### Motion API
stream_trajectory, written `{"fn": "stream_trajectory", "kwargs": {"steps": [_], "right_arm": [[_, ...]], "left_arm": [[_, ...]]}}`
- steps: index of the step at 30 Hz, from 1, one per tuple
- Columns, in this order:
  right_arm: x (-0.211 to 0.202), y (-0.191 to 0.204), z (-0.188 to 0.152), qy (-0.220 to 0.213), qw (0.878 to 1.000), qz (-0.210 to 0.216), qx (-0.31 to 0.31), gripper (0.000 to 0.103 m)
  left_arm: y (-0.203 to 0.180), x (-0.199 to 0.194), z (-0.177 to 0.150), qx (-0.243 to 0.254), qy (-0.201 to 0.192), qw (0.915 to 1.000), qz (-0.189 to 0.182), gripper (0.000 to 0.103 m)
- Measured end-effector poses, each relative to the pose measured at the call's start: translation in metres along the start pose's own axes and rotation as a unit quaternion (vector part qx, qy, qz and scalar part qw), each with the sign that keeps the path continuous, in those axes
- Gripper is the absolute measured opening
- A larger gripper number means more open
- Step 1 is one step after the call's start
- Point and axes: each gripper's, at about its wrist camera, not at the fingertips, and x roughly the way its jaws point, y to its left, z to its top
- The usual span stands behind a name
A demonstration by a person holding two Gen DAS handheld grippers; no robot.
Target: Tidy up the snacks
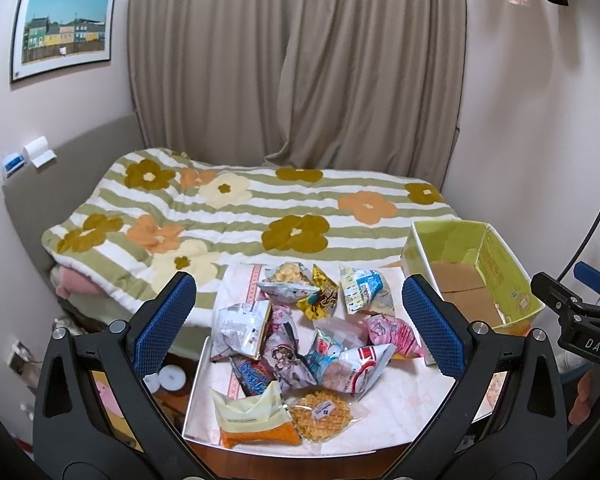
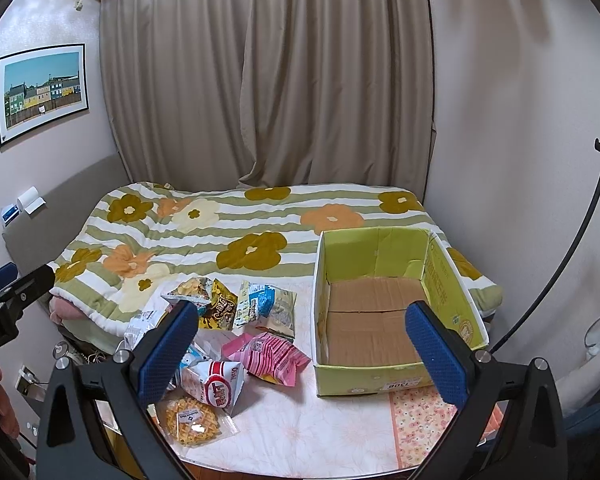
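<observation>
Several snack packets (image 1: 300, 332) lie in a loose heap on a small white table (image 1: 400, 404), among them a pink striped bag (image 2: 266, 356), a red-and-white bag (image 2: 216, 386) and a clear pack of yellow waffle snacks (image 1: 320, 416). To their right stands an open green cardboard box (image 2: 392, 304), empty. My left gripper (image 1: 300, 324) hovers open above the heap, nothing between its blue pads. My right gripper (image 2: 304, 354) is open too, held above the table between the heap and the box front. The right gripper's body (image 1: 580, 320) shows at the left wrist view's right edge.
A bed with a flowered striped quilt (image 2: 236, 236) lies right behind the table. Beige curtains (image 2: 268, 80) hang at the back, with walls on both sides. A black curved stand (image 2: 572, 264) rises at the right. Small items lie on the floor left of the table (image 1: 168, 378).
</observation>
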Motion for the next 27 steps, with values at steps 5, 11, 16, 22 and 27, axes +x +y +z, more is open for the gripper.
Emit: {"fn": "stream_trajectory", "kwargs": {"steps": [5, 11, 16, 22, 27], "right_arm": [[0.0056, -0.0038, -0.0004, 0.001, 1.0, 0.0, -0.001, 0.103], [0.0063, -0.0035, 0.0008, -0.001, 1.0, 0.0, -0.001, 0.103], [0.0058, -0.0031, 0.0005, -0.001, 1.0, 0.001, -0.001, 0.103], [0.0061, -0.0025, 0.0009, -0.002, 1.0, 0.0, -0.002, 0.103], [0.0062, -0.0022, 0.0025, -0.002, 1.0, 0.0, -0.001, 0.103]], "left_arm": [[0.0003, -0.003, 0.0017, 0.001, -0.003, 1.0, -0.001, 0.103], [-0.0029, -0.0058, 0.0026, 0.009, -0.006, 0.9999, 0.007, 0.103], [-0.005, -0.0074, 0.0033, 0.005, -0.006, 1.0, 0.001, 0.103], [-0.0067, -0.0077, 0.0032, 0.008, -0.002, 1.0, 0.0, 0.103], [-0.0054, -0.0074, 0.0044, 0.003, 0.002, 1.0, -0.005, 0.102]]}}
